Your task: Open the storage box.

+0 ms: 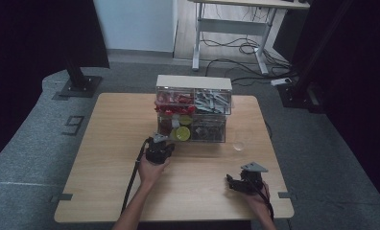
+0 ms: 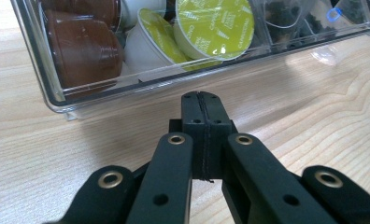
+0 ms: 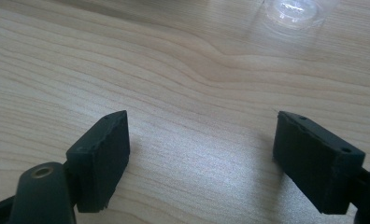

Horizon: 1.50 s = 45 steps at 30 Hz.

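Drawer box (image 1: 193, 109) on light wood table (image 1: 106, 143), grey carpet around; left tongs (image 2: 202, 97) closed empty, right tongs (image 3: 199, 154) open.

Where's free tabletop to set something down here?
Bare wood on the table: the whole left side beside the clear drawer organizer, and the front strip between the left gripper and right gripper. Crowded: the organizer's front, where the left gripper sits, and the clear cup at its right.
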Motion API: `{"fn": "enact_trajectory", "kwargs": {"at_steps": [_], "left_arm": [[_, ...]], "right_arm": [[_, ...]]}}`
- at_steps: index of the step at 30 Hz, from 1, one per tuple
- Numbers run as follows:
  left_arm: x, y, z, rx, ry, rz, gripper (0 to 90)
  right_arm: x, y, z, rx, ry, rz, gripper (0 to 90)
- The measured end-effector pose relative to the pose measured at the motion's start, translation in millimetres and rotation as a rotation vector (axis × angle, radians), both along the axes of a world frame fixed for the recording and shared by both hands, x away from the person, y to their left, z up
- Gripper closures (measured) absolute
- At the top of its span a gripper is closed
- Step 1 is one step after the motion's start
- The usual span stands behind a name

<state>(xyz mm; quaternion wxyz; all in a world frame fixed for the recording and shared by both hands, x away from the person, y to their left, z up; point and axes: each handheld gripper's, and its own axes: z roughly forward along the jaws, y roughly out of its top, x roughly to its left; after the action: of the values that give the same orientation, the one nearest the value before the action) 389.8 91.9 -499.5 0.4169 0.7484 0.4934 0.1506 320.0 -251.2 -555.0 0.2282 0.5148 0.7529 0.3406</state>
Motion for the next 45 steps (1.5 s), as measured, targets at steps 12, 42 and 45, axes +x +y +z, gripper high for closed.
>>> {"fn": "enact_trajectory", "kwargs": {"at_steps": [12,42,45], "left_arm": [[13.9,-2.3,-5.4,0.012,0.024,0.011,90.0],[10.8,0.2,2.7,0.034,0.025,-0.002,90.0],[9.7,0.9,3.6,0.037,0.02,-0.002,90.0]], "right_arm": [[0.1,-0.1,0.0,0.001,0.0,0.0,19.2],[1.1,-0.7,0.0,0.003,0.001,0.0,19.3],[1.1,-0.7,0.0,0.004,0.001,0.0,19.3]]}}
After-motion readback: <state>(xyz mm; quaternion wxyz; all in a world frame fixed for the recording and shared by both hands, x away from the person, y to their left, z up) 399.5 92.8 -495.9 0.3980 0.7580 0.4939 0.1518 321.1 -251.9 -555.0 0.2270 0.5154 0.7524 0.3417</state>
